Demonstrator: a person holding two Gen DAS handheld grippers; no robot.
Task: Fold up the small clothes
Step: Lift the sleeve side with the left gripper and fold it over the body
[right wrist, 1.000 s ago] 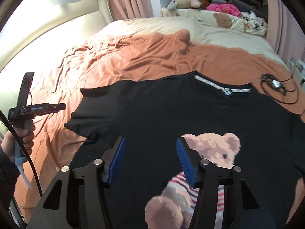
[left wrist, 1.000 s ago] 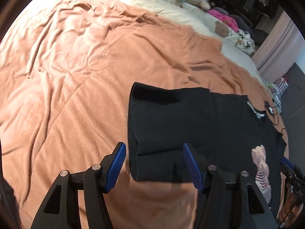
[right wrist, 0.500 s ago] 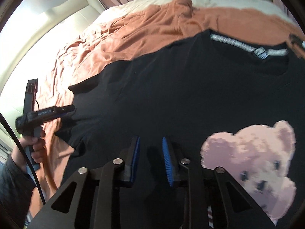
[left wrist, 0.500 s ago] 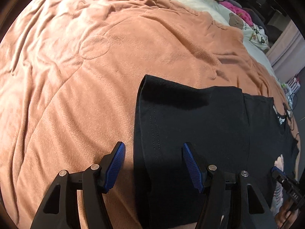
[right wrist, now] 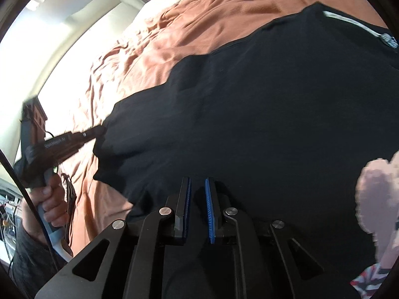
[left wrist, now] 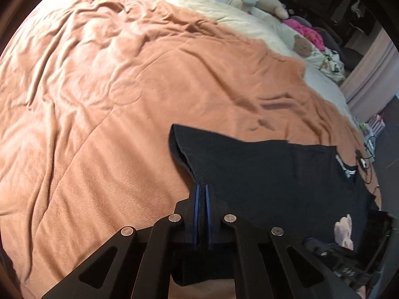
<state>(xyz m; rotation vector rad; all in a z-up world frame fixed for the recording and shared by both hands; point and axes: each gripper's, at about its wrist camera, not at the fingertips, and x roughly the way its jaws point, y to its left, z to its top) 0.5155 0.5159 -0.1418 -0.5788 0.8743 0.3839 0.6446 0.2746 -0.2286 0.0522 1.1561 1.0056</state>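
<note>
The left gripper reaches low and level over the blanket, pinching the tee's sleeve edge. The right gripper, angled down, pinches the tee's body.

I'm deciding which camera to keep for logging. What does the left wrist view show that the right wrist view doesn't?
Left wrist only: plush toys at the bed's far end, and the left tongs pinching the sleeve edge. Right wrist only: the person's hand on the other handle, and the right tongs closed on the shirt body. Both: the black T-shirt, its bear print and the orange blanket.
</note>
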